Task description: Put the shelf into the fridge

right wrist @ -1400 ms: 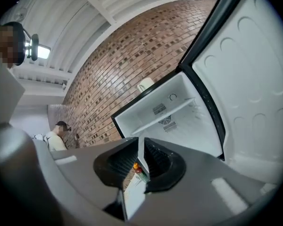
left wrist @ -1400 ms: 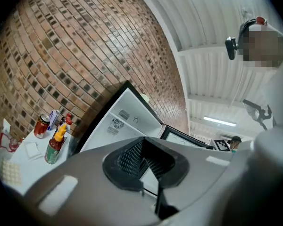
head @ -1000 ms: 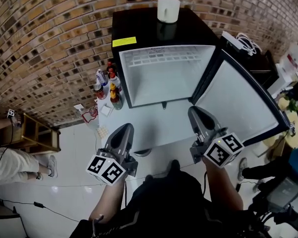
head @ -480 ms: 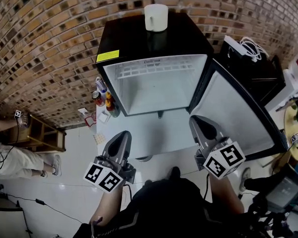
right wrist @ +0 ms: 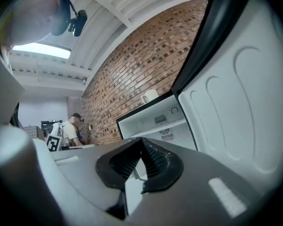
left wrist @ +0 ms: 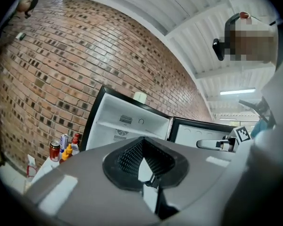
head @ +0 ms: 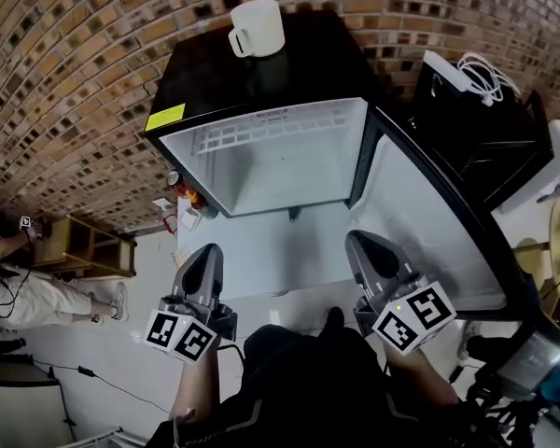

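Pale shelf (head: 271, 250) before fridge (head: 215, 82), left hand-held gripper (head: 206, 250) outstretched, clamping it, right hand-held gripper (head: 358, 240) closing on it

Your left claw (head: 208, 250) and right claw (head: 357, 239) are grey, tapered shells, each carrying a white marker cube (head: 413, 317) with black squares; you wear black clothes (head: 308, 390).

Workshop-like room, bare brick wall (head: 65, 82), ribbed ceiling (left wrist: 146, 4), strip light (left wrist: 238, 92), loose floor cable (head: 84, 372)
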Demonstrator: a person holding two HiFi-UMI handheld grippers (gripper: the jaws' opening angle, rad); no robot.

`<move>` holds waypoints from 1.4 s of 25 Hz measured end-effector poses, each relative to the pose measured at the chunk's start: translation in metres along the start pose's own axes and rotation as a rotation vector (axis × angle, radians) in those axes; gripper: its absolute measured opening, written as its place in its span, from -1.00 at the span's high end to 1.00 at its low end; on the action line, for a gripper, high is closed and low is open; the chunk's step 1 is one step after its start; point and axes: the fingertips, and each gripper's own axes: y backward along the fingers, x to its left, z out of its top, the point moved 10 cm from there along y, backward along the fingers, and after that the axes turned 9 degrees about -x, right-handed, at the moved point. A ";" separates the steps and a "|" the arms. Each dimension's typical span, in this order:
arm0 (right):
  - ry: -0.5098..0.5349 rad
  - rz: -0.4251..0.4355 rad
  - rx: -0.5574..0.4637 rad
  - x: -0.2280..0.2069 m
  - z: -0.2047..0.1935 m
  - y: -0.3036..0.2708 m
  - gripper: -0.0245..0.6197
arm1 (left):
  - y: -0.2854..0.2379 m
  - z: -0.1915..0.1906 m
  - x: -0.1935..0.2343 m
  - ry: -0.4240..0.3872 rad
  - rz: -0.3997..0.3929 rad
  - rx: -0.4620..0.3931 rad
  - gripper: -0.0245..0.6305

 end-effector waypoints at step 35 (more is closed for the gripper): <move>0.074 -0.096 -0.005 0.038 0.002 -0.046 0.90 | -0.003 0.028 0.056 0.077 -0.246 -0.008 0.92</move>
